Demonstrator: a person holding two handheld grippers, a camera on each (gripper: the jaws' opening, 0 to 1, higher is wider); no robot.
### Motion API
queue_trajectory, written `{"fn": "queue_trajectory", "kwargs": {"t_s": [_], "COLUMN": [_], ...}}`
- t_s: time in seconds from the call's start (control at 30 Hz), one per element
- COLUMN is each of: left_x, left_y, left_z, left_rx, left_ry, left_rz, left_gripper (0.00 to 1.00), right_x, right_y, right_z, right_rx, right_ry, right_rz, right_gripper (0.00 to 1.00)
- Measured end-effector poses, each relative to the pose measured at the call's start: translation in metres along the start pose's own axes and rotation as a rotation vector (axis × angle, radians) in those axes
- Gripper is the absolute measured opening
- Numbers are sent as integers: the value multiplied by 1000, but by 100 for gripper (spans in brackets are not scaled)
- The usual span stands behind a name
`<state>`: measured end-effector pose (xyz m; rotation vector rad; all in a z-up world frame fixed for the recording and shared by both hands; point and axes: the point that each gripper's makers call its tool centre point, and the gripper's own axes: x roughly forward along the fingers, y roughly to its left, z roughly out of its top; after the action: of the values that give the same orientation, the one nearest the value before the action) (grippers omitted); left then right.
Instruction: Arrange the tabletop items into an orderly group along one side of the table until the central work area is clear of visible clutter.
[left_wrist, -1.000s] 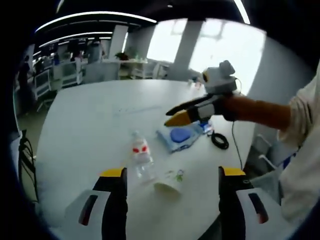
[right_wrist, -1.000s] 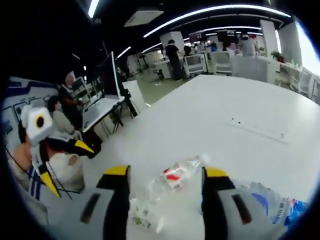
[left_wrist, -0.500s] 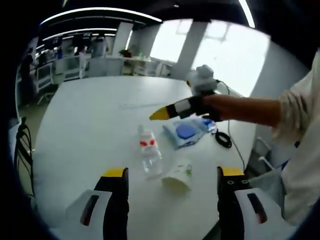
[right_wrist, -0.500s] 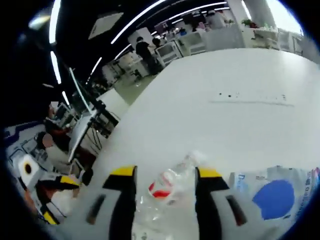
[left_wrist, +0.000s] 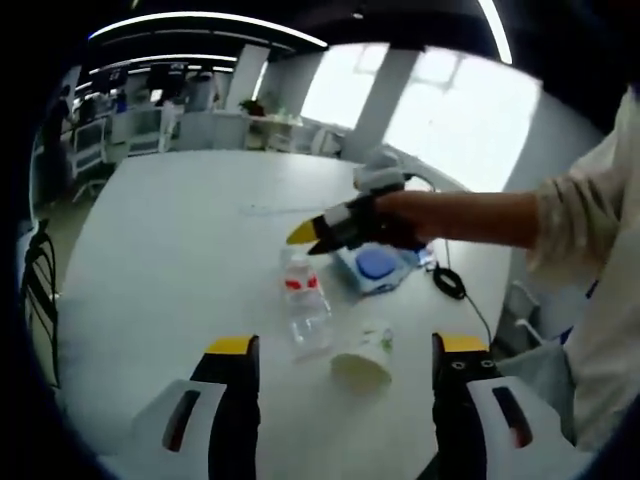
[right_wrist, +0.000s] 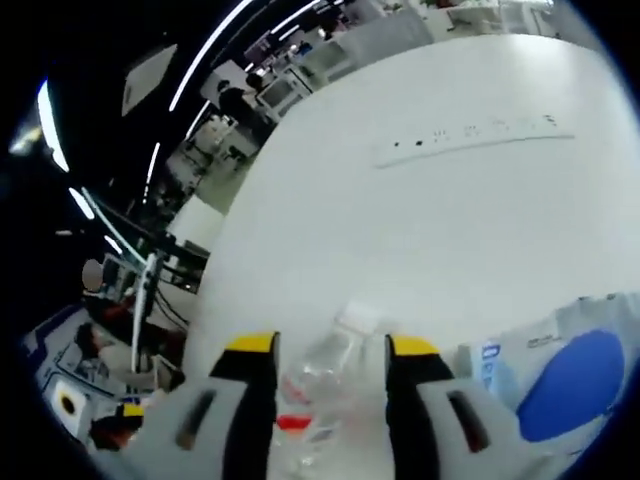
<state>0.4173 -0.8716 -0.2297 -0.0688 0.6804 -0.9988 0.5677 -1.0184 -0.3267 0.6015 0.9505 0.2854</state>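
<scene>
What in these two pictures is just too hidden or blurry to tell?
- Bottle in the right gripper view: lower half cut off behind the jaws; contact unclear.
- Wipes pack print: blurred, cut by the rim.
- Cup pattern in the left gripper view: too small.
- Right gripper: jaw gap unreadable there.

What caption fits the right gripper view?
Right gripper open astride a clear water bottle lying on the white table, blue-lidded wipes pack alongside.
</scene>
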Motion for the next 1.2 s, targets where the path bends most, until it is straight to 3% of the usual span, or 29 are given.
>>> {"fn": "queue_trajectory", "kwargs": {"t_s": [0.43,0.6,1.2], "left_x": [6,5,10], "left_y": [4,7,14], "left_z": [-6,-6,-15], "left_rx": [-8,-11,-26], "left_ry": [0,-2,9], "left_rz": [-9,-6,-3], "left_gripper": [64,63,60], "right_x": [11,19,31], "right_y": [-10,-10,-15], "right_z": [-3,-7,-5], "right_rx": [127,128,177], "right_ry": [14,43,27], "right_rz": [22,28,58], "right_gripper": [34,33,24]}}
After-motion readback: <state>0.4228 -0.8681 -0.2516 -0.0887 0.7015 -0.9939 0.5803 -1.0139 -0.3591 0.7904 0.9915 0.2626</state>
